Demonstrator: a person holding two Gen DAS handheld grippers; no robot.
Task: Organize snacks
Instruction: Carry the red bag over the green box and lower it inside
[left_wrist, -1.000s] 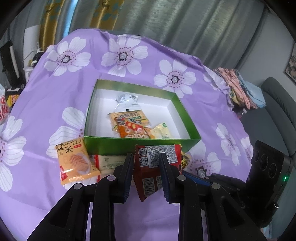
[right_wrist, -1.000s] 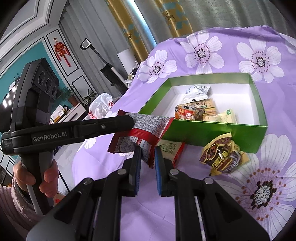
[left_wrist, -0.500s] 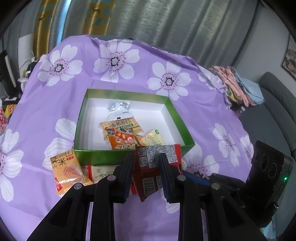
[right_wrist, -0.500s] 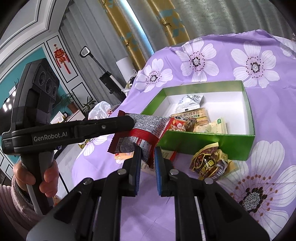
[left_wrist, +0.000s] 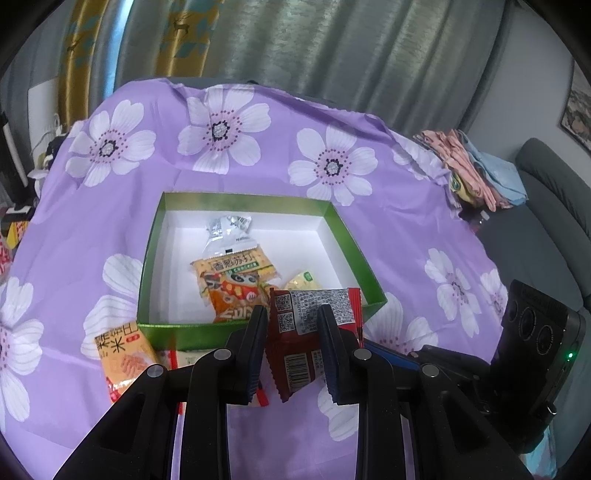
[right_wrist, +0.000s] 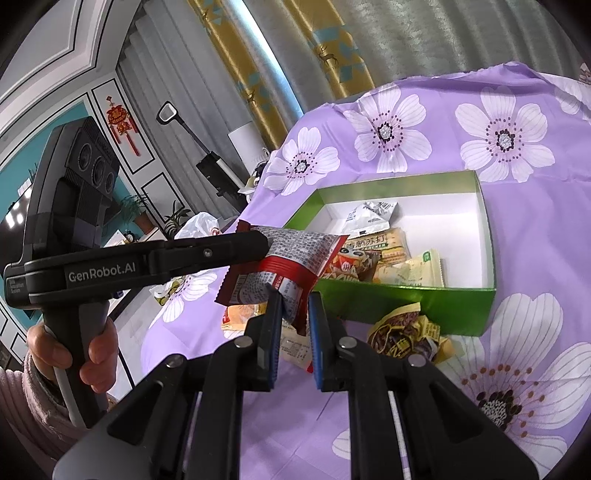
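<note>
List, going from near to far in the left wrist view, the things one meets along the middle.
Left gripper → red packet → orange packet → cracker packet → silver packet → far box wall → purple cloth → curtain

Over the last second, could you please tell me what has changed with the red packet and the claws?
Little has changed. Both claws, the left claw and the right claw, stay shut on the red snack packet and have carried it slightly up and back, so the green box sits a bit farther off in both views. The snacks inside the box and those on the purple tablecloth have not moved.
</note>
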